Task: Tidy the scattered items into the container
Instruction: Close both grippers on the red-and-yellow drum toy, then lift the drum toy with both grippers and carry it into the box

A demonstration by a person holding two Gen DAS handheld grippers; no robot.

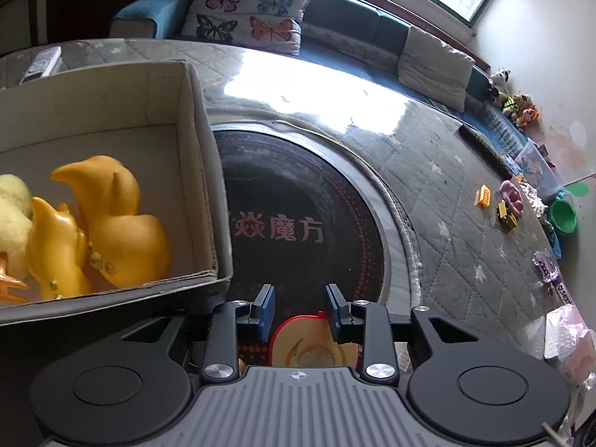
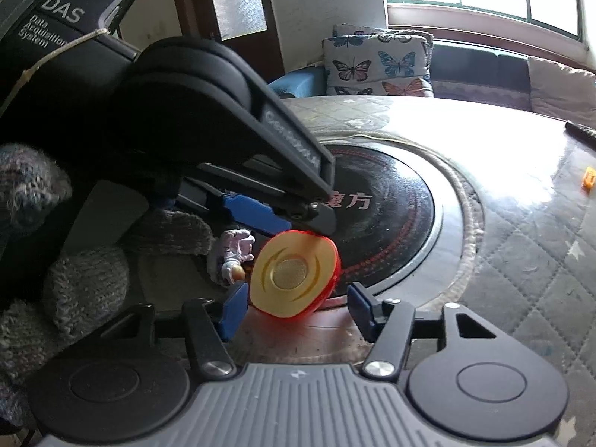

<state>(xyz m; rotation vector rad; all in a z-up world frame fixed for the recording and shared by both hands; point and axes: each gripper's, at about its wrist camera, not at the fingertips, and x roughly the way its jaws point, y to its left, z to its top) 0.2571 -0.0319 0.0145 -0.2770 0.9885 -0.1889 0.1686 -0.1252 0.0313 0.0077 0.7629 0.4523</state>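
A red-rimmed yellow disc toy [image 2: 294, 273] lies on the table between both grippers. In the left wrist view it [image 1: 309, 342] sits under and between my left gripper's [image 1: 300, 307] blue fingers, which stand apart around it. My right gripper [image 2: 296, 311] is open, its blue pads either side of the disc's near edge. The other gripper's arm reaches in above the disc in the right wrist view. The cardboard box [image 1: 201, 186] at left holds orange rubber ducks [image 1: 119, 223] and a pale plush chick [image 1: 13, 216]. A small astronaut figure [image 2: 234, 257] lies left of the disc.
A black round hotplate [image 1: 298, 216] is set in the quilted table top. Small toys [image 1: 503, 205] and a green bowl [image 1: 563, 216] lie at the far right edge. A remote [image 1: 41, 63] lies behind the box. A sofa with butterfly cushions [image 1: 249, 7] stands behind.
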